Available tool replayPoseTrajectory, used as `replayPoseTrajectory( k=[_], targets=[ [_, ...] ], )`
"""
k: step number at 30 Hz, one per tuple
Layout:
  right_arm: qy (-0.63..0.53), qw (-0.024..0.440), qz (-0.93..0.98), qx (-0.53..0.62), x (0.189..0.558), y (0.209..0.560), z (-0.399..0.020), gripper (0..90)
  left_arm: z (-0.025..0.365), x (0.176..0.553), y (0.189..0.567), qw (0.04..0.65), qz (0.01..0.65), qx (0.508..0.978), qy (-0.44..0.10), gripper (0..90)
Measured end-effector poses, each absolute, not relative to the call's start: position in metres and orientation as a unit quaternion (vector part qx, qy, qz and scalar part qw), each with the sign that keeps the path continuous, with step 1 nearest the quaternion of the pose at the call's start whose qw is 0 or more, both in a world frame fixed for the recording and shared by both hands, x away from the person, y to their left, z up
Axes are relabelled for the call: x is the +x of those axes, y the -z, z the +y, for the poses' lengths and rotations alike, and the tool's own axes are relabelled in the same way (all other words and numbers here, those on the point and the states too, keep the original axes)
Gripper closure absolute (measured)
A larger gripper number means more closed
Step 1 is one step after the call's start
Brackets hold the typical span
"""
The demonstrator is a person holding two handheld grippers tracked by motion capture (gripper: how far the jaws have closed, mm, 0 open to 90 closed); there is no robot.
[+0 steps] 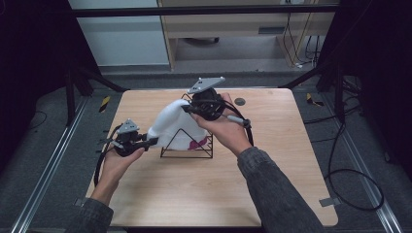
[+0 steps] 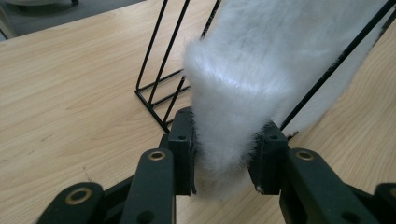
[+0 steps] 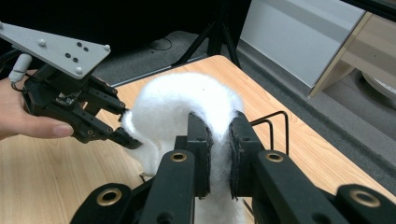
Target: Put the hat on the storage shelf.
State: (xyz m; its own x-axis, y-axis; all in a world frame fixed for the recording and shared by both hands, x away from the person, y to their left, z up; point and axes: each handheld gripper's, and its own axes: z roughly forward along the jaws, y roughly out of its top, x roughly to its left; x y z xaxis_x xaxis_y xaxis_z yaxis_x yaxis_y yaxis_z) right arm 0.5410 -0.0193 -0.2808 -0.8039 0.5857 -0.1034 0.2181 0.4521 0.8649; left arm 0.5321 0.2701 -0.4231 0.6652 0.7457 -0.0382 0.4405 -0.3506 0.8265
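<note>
A white fluffy cloth (image 1: 171,124) is draped over a black wire rack (image 1: 187,143) that stands near the middle of the wooden desk (image 1: 204,189). In the high view the left gripper (image 1: 151,141), held in the person's left hand (image 1: 116,162), meets the cloth's lower left edge, while the right gripper (image 1: 187,109), held in the right hand (image 1: 228,131), meets the cloth at its upper part above the rack. The left gripper view shows its jaws pinching a thick hanging fold of the cloth (image 2: 247,88) between them, with the rack's wires (image 2: 161,74) beside and behind it on the desk (image 2: 70,93). The right gripper view shows its jaws pressed on a thin ridge of the cloth (image 3: 187,107), and farther off the left gripper (image 3: 128,140) touching the same cloth at its edge. A pink patch (image 1: 197,143) shows low inside the rack, beneath the cloth; what it is cannot be told. A small dark disc (image 1: 239,101) lies on the desk's far side.
</note>
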Motion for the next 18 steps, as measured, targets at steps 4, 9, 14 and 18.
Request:
replayPoseTrajectory(
  k=[4,9,14,18],
  targets=[
    [-0.461,0.194,0.832,0.24,0.541,0.284,-0.016,81.8,0.272,0.53,0.427,0.429,0.365,0.808,-0.171,65.5],
    [-0.453,0.19,0.838,0.239,0.542,0.29,-0.014,81.8,0.272,0.531,0.435,0.415,0.371,0.815,-0.162,65.2],
    [-0.444,0.185,0.843,0.241,0.542,0.297,-0.01,81.4,0.27,0.532,0.438,0.406,0.367,0.821,-0.163,67.0],
    [-0.439,0.182,0.845,0.244,0.542,0.301,-0.008,81.2,0.27,0.533,0.439,0.399,0.369,0.824,-0.16,68.5]
  ],
)
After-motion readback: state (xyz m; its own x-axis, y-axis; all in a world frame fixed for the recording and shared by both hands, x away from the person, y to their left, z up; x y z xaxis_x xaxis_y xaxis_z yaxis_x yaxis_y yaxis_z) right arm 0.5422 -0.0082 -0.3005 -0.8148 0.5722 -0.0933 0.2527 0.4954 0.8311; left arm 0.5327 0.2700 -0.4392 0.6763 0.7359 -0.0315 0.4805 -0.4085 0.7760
